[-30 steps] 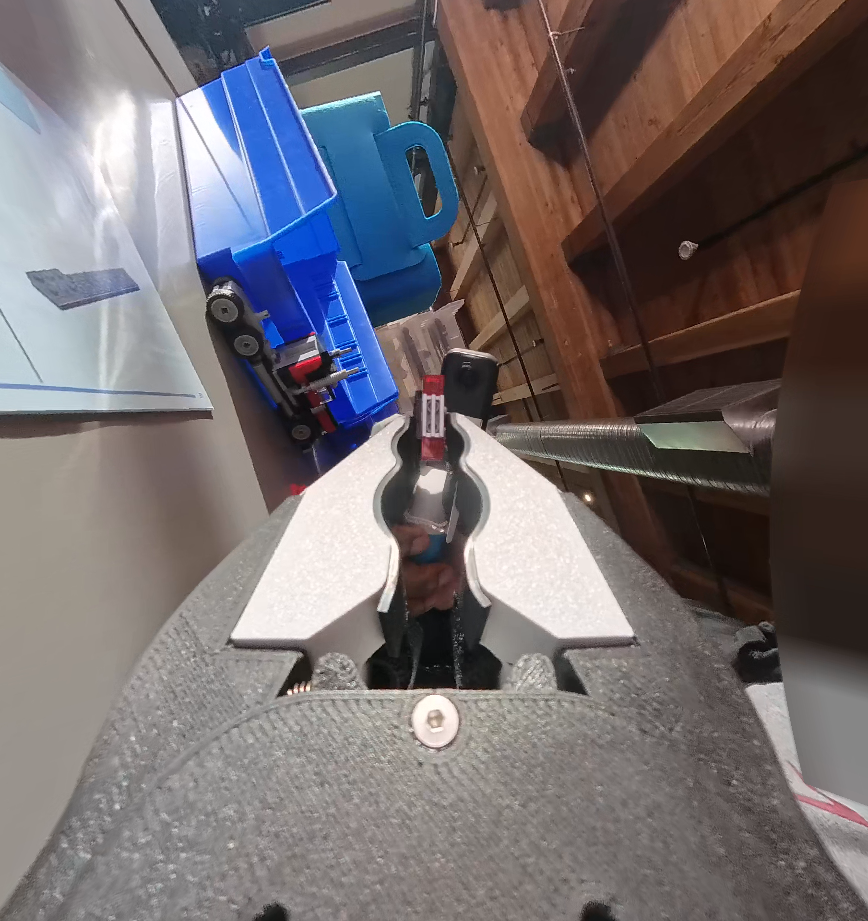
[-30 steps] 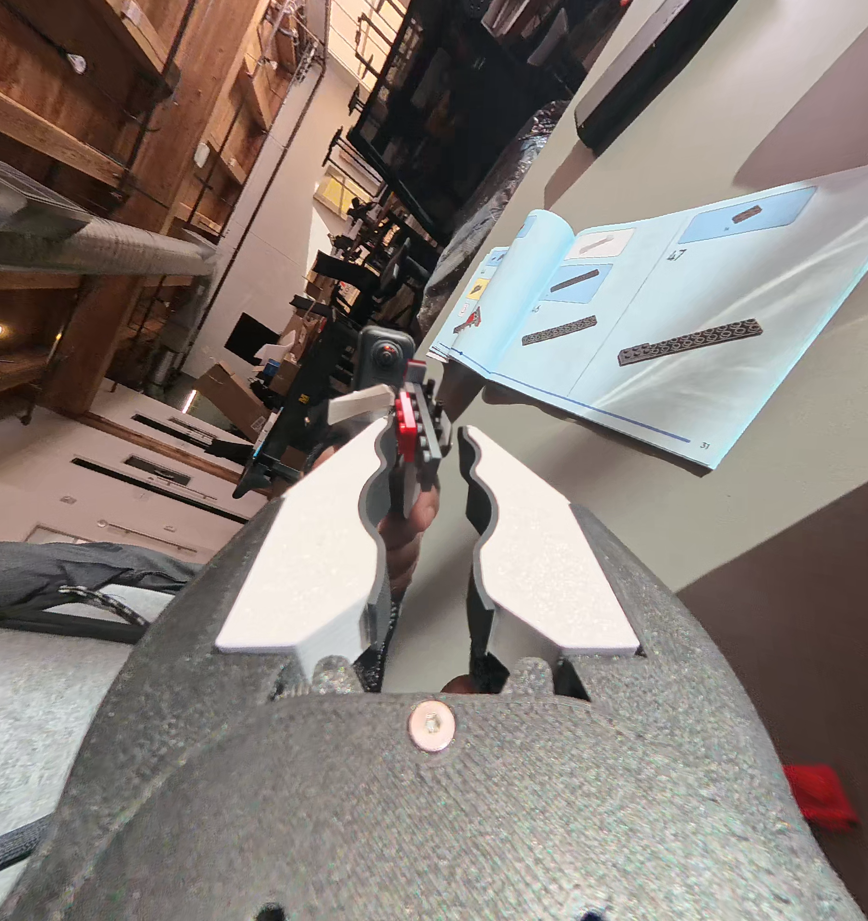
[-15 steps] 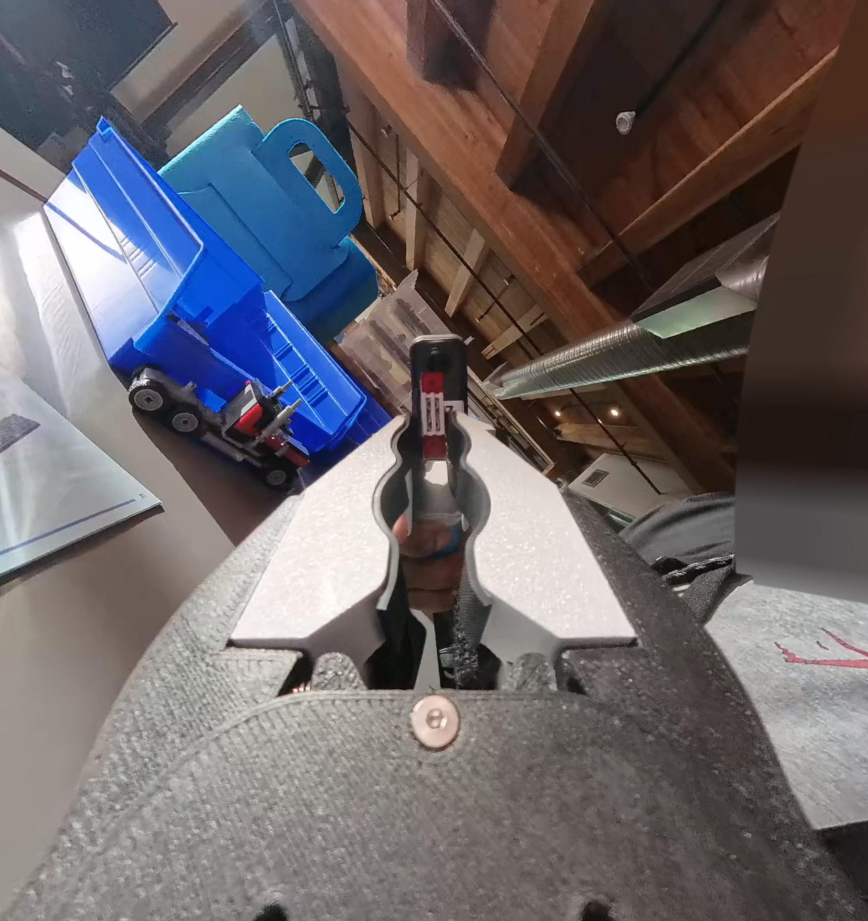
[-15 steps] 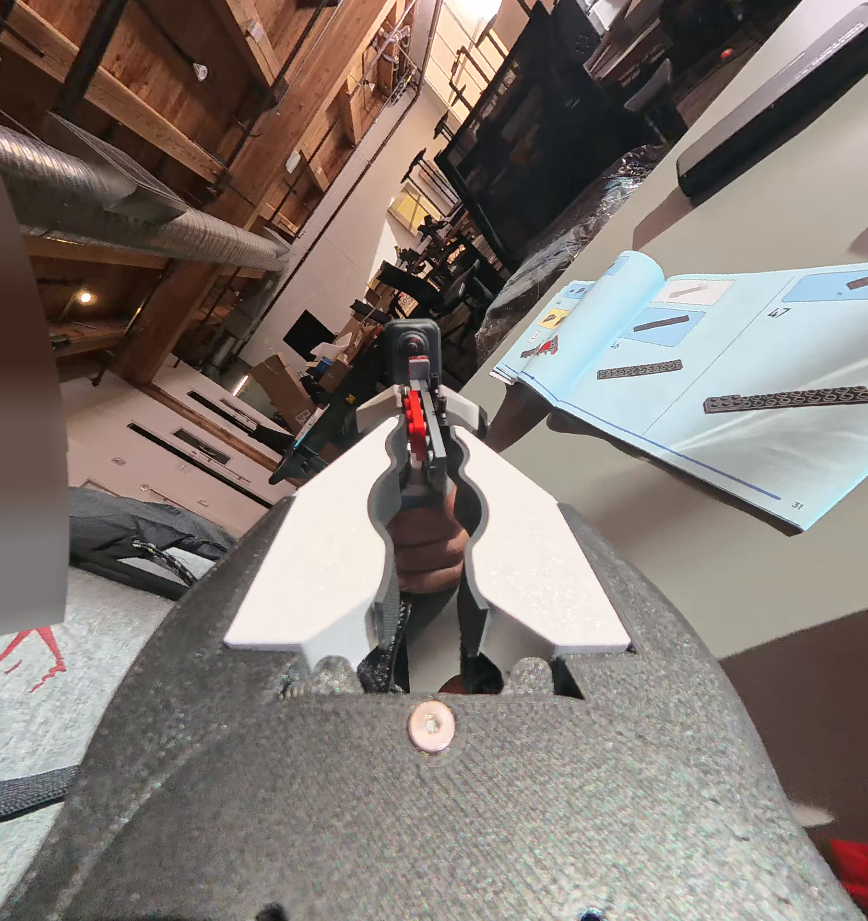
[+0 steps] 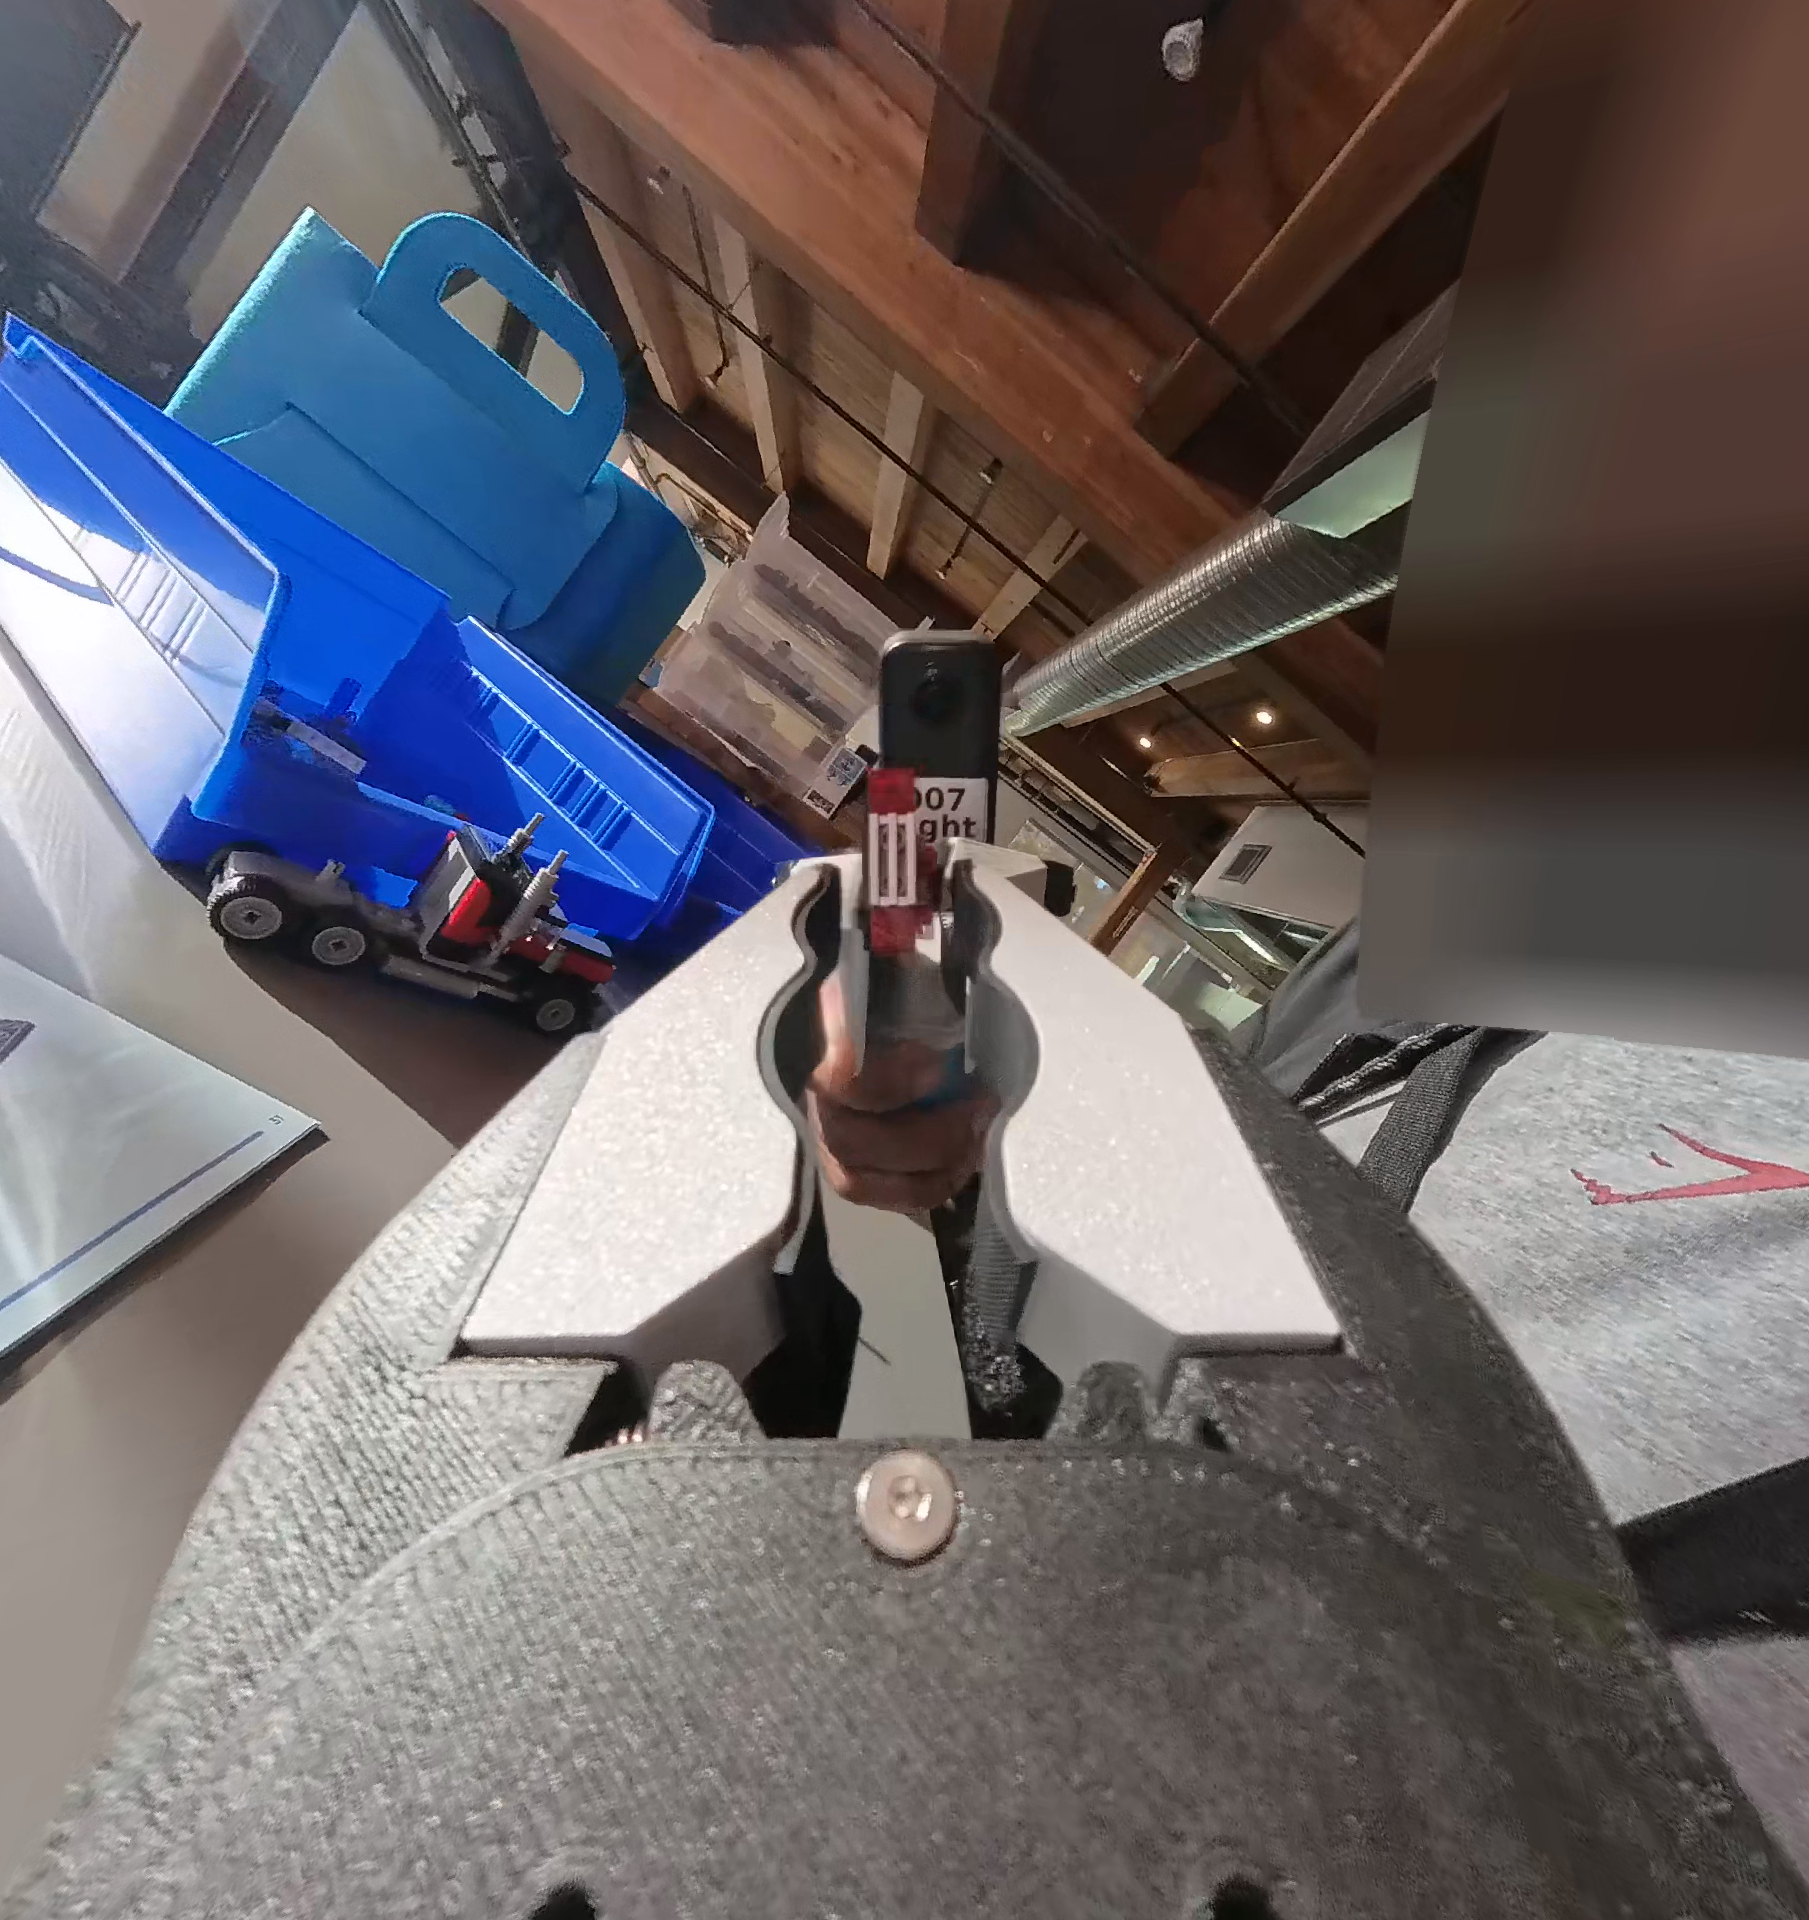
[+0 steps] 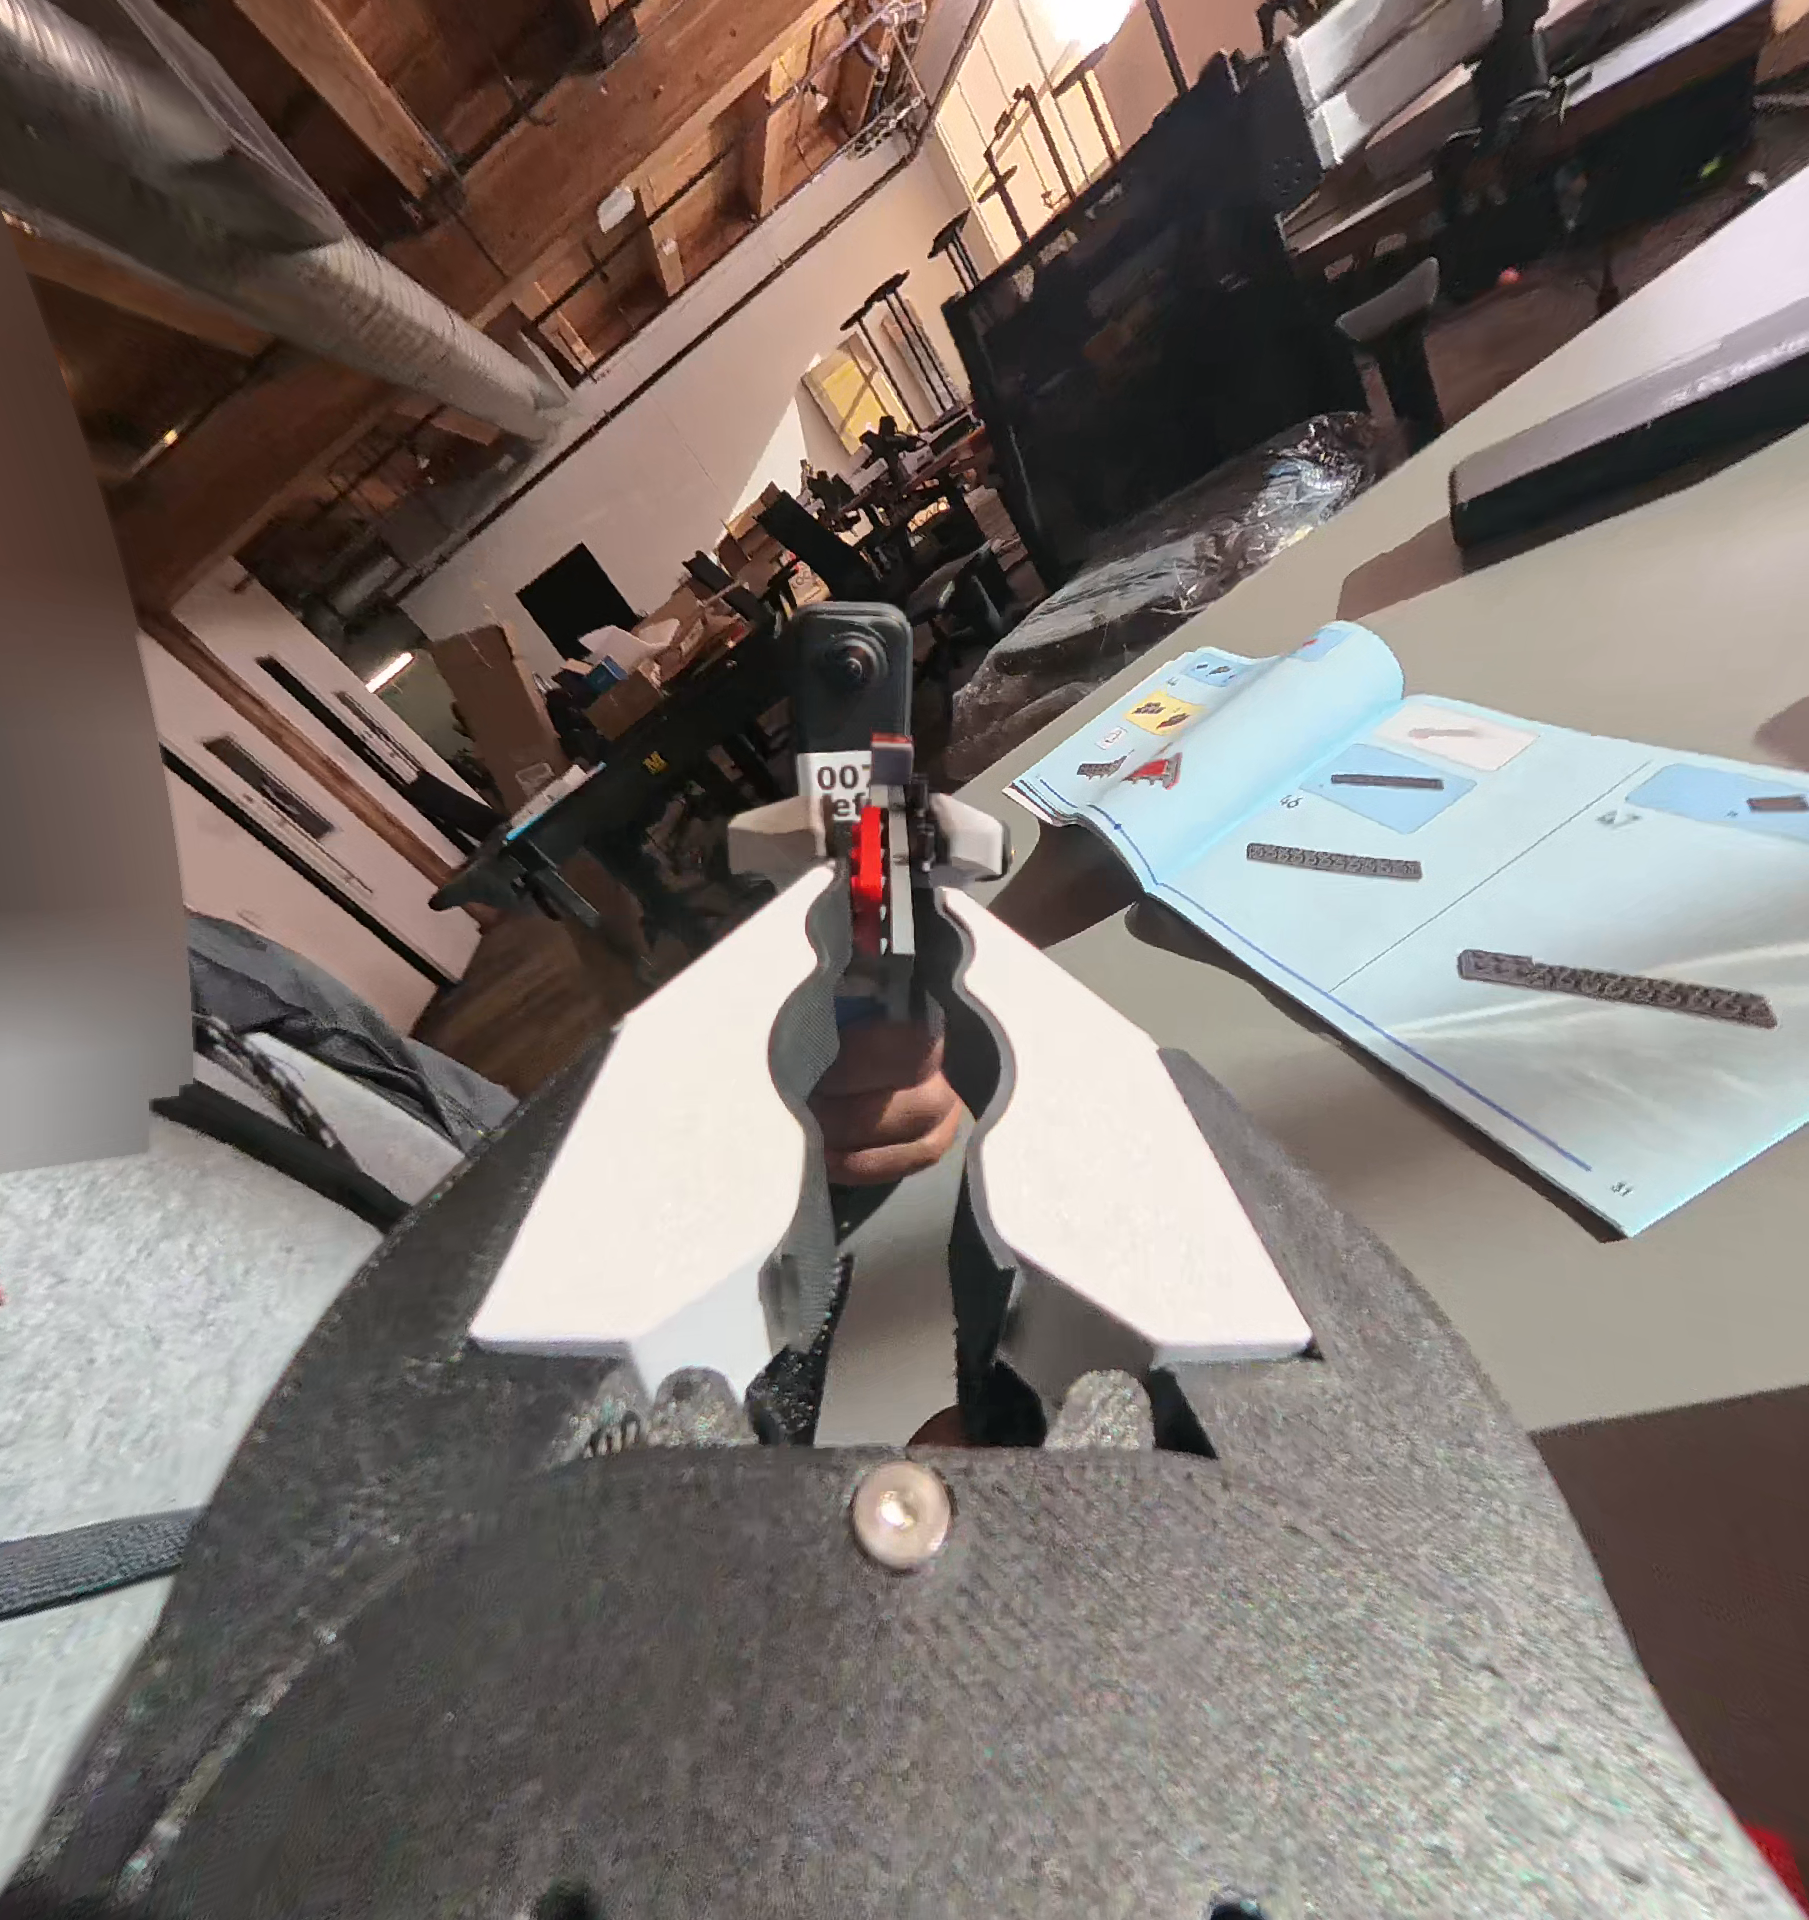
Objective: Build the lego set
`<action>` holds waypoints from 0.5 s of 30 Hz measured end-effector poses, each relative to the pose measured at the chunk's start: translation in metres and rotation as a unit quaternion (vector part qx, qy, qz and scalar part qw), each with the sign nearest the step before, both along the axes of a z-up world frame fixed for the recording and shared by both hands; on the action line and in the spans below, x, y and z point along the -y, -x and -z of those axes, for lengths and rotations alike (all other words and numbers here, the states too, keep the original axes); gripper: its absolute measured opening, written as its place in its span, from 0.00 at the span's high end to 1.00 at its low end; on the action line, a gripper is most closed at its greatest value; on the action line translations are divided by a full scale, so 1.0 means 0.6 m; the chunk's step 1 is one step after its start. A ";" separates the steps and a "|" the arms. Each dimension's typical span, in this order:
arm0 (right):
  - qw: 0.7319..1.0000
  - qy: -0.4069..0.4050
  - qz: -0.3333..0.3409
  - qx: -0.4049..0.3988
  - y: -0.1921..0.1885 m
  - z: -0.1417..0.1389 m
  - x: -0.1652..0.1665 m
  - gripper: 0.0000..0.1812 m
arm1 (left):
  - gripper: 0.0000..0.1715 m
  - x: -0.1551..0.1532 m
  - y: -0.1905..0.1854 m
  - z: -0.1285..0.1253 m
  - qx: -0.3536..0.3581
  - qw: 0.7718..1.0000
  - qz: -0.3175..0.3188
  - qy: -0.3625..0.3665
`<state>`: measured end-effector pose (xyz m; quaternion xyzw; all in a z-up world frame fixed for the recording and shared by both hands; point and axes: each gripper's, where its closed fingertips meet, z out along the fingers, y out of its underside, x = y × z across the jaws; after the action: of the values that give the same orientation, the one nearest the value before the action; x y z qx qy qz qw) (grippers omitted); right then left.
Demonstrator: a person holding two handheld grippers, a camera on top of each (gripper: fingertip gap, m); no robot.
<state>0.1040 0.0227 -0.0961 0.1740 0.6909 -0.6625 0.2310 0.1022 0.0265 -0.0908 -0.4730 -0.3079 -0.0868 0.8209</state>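
Wooden beams fill the upper frame. At centre, the left gripper and right gripper both pinch one small red-and-grey lego assembly, tips hiding most of it. Lower left, the instruction booklet is cut off.

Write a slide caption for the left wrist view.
Left gripper pinches a small red-and-white lego assembly facing the right gripper's camera, with truck model beside blue bins.

A beige table carries an instruction booklet, truck model and blue bin.
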 end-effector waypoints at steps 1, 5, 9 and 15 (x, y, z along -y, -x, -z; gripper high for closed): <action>1.000 -0.003 0.000 -0.020 -0.003 -0.002 0.000 0.92 | 0.84 -0.001 -0.001 0.000 -0.003 1.000 0.002 0.007; 0.995 -0.023 -0.011 -0.094 -0.019 -0.005 0.004 0.92 | 0.81 0.000 -0.007 -0.002 -0.026 0.999 -0.005 0.035; 0.988 -0.036 -0.018 -0.148 -0.030 -0.005 0.005 0.92 | 0.81 0.001 -0.018 -0.005 -0.053 0.997 0.000 0.056; 0.980 -0.047 -0.026 -0.193 -0.042 -0.004 0.005 0.92 | 0.91 -0.001 -0.036 -0.013 -0.093 0.993 0.010 0.068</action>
<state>0.1290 0.0194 -0.0937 0.0355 0.7573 -0.6440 0.1024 0.1239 0.0269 -0.0830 -0.5365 -0.2304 -0.0295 0.8113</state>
